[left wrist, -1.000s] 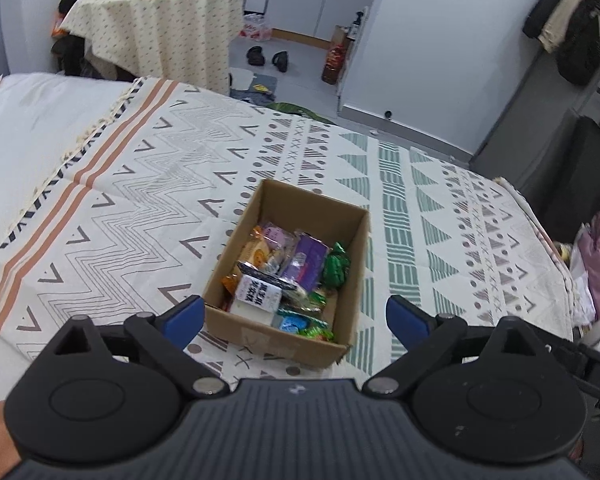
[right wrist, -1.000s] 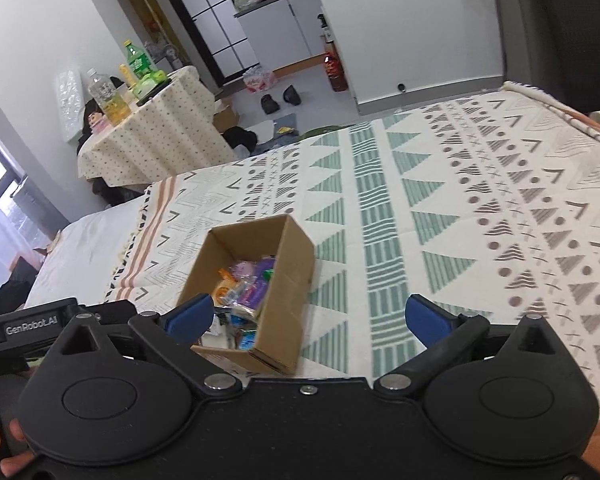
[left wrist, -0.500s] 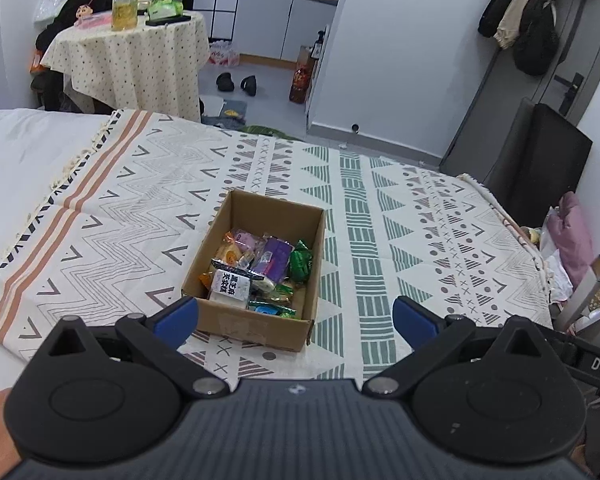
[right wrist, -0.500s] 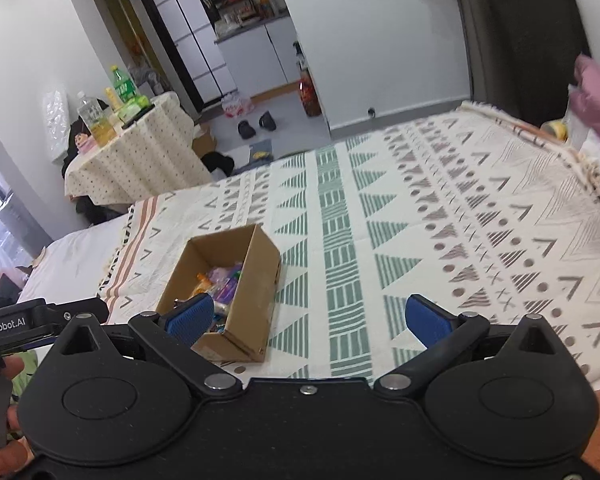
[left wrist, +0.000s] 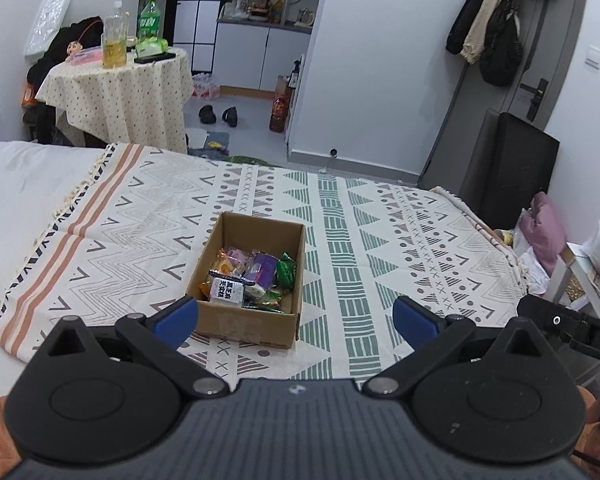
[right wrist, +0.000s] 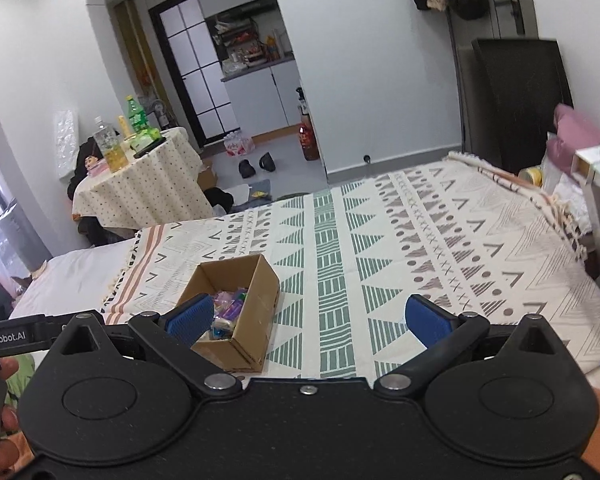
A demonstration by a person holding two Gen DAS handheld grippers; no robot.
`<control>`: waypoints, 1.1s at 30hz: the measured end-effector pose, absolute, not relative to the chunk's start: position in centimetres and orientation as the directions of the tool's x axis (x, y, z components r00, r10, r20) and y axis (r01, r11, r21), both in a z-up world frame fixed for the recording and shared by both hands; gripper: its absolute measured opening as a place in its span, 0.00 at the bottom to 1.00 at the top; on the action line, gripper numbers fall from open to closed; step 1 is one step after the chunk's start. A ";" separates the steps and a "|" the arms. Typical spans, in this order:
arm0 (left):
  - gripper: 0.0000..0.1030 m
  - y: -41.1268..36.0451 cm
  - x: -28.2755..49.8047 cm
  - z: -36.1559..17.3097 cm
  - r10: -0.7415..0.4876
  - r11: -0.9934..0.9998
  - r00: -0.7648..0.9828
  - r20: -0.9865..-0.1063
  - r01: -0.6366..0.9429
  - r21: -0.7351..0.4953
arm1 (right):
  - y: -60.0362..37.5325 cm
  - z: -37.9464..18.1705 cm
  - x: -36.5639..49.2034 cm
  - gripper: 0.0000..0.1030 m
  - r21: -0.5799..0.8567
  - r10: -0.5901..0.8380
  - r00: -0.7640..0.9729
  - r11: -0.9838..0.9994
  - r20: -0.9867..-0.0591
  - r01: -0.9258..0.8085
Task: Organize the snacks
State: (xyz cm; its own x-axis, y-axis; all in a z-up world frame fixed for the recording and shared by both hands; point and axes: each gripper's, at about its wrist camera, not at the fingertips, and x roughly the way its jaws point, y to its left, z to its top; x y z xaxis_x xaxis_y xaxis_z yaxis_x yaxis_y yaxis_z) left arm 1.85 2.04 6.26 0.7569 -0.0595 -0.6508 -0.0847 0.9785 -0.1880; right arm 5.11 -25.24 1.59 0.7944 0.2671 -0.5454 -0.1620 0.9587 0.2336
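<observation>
Plainly, the cardboard box sits on the patterned blanket at the near edge of the bed, packed with wrapped snacks. Left gripper hangs just near of the box, jaws spread wide and holding nothing. Right gripper hangs to the right of the box, jaws equally wide and empty. Far left stands a round table carrying bottles.

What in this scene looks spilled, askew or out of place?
Nothing stands out. The cardboard box sits upright on the patterned blanket, the snacks are all inside it, and none lie loose on the blanket. Both tools are open and empty.
</observation>
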 end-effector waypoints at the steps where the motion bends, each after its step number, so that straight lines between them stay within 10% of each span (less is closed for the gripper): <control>1: 1.00 2.0 1.5 6.5 -0.062 0.979 0.761 -0.646 -0.080 -0.189 | -25.1 1.9 4.8 1.00 0.219 0.259 0.799 0.962 -0.543 -0.163; 33: 1.00 3.5 -6.2 8.0 -0.014 0.994 0.805 -0.592 -0.052 -0.094 | -22.9 3.3 -2.3 1.00 0.139 0.281 0.806 0.960 -0.521 -0.245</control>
